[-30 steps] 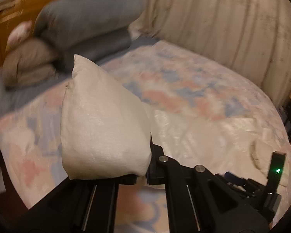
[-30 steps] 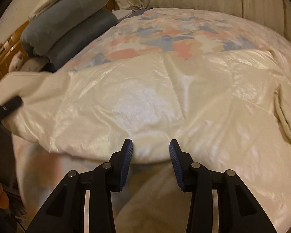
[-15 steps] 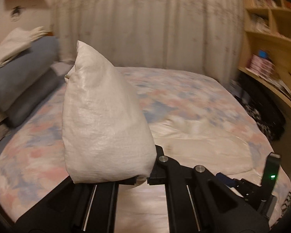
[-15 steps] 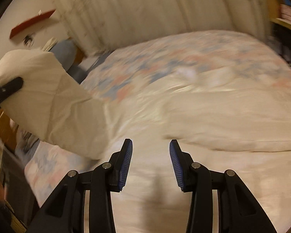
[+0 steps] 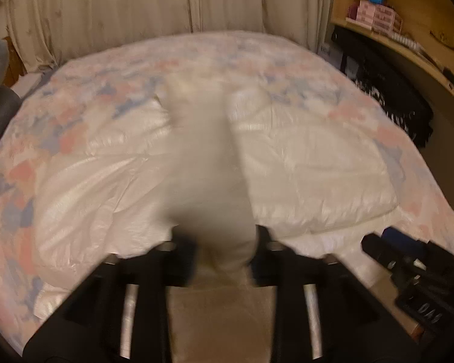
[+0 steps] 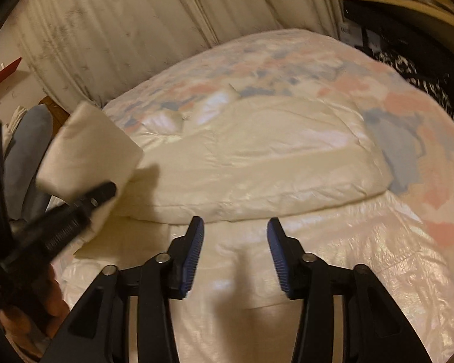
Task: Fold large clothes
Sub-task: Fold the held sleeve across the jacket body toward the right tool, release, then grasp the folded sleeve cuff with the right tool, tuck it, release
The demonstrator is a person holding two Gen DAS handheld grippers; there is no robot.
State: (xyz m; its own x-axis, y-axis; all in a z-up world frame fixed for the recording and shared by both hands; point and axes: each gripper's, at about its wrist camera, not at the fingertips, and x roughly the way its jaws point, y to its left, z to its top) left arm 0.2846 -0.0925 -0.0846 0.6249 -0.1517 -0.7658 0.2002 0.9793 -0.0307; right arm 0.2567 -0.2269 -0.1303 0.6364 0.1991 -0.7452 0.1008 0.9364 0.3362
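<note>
A cream quilted coat [image 5: 302, 166] [image 6: 257, 151] lies spread over the bed. My left gripper [image 5: 224, 257] points down at it. Its jaws are opening, and a blurred, puffy fold of the coat [image 5: 208, 166] still stands between them. In the right wrist view that fold [image 6: 87, 145] rises above a left finger [image 6: 97, 196] at the left edge. My right gripper [image 6: 233, 227] hovers over the coat's near edge. Its jaws are opening too, with nothing between the blue pads [image 6: 193, 251]. In the left wrist view it shows as a dark shape [image 5: 408, 260] at lower right.
The bed has a floral cover [image 5: 75, 96] [image 6: 408, 106] and a pale curtain [image 5: 136, 9] behind it. Grey-blue pillows [image 6: 30, 139] are stacked at the left. At the right stand a wooden shelf [image 5: 393, 21] and a dark patterned cloth [image 5: 387, 96]. A hand [image 6: 51, 299] grips the left tool.
Both views have swung across the bed toward the shelf side. The left jaws, shut on the fold before, now stand apart around it. The right jaws have spread wider.
</note>
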